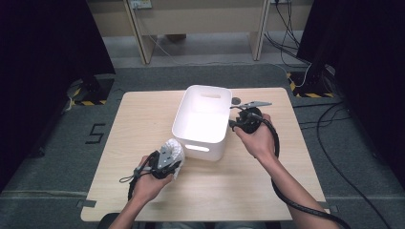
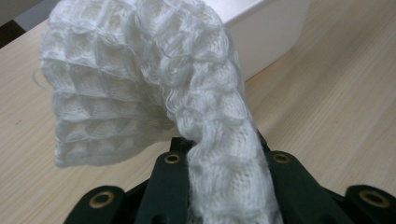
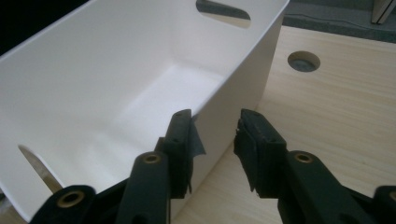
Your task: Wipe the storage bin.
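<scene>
Beside the white bin (image 1: 203,121), a soft, light knitted cloth (image 2: 154,84) is being pinched by the left gripper (image 1: 165,162); the bin's wall is being straddled by the spread right gripper (image 3: 215,140), untouched.

bins: 1 (image 1: 202,119) | cloths: 1 (white knit) (image 1: 173,149) | tools: 2 (image 1: 165,164) (image 1: 237,123)

A white bin (image 1: 203,121) stands mid-table (image 1: 143,109), blocking the centre; bare wood runs open along the left, right and near edges.
</scene>
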`<state>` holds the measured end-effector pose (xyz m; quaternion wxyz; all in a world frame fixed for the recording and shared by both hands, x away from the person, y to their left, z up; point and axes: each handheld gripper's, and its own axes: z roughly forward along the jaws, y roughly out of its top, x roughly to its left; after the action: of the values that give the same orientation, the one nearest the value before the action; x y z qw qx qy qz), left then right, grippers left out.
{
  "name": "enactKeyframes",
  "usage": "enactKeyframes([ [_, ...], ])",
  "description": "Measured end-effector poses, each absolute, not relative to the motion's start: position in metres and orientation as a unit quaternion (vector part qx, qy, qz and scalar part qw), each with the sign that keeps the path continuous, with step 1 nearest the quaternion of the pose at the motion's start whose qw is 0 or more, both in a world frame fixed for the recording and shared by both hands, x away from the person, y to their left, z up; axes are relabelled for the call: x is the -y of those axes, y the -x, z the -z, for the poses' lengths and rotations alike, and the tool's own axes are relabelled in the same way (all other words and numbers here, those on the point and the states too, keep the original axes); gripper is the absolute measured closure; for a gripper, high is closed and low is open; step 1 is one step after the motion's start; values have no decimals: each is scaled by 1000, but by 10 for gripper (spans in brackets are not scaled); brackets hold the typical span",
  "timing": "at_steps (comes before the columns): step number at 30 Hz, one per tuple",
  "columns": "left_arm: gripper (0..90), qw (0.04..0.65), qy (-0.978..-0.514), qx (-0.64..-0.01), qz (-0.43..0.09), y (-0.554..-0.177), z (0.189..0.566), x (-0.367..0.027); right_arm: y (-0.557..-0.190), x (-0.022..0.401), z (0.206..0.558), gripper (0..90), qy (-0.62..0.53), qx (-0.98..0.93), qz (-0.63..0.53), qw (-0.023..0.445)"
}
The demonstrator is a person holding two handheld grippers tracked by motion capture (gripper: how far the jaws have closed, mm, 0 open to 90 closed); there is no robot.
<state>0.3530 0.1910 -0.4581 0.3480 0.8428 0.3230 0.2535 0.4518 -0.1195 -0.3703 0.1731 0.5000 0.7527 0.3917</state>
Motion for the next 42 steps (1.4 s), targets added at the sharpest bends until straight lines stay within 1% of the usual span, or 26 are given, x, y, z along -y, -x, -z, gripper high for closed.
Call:
enactKeyframes([
  [2, 771, 352, -838, -334, -250, -350, 458, -193, -452, 115, 368, 611, -503, -747, -400, 172],
  [5, 770, 352, -837, -326, -262, -346, 456, -191, -455, 105, 371, 568, -508, -749, -390, 168],
  [8, 770, 353, -838, -320, -264, -344, 454, -187, -459, 99, 374, 561, -514, -753, -377, 160],
  [10, 770, 350, -840, -319, -264, -344, 455, -186, -461, 95, 378, 577, -512, -760, -369, 158],
  [11, 770, 347, -840, -326, -261, -343, 456, -186, -462, 91, 381, 605, -510, -765, -359, 157],
  [14, 769, 343, -841, -327, -262, -343, 457, -186, -463, 90, 383, 614, -506, -770, -352, 164],
  [18, 768, 344, -839, -326, -267, -342, 456, -184, -463, 91, 383, 623, -508, -771, -351, 157],
  [24, 767, 344, -843, -318, -263, -338, 456, -179, -465, 93, 383, 684, -504, -773, -349, 162],
  [32, 766, 346, -853, -294, -259, -330, 455, -165, -468, 100, 382, 760, -500, -773, -346, 182],
  [37, 765, 344, -857, -293, -248, -327, 459, -159, -470, 107, 381, 799, -501, -774, -339, 189],
  [39, 765, 345, -857, -292, -247, -327, 460, -158, -468, 108, 381, 793, -501, -773, -342, 187],
  [40, 765, 345, -857, -293, -247, -327, 460, -157, -467, 108, 381, 774, -495, -777, -339, 190],
  [42, 765, 348, -855, -295, -246, -327, 460, -156, -462, 109, 381, 707, -498, -772, -350, 184],
])
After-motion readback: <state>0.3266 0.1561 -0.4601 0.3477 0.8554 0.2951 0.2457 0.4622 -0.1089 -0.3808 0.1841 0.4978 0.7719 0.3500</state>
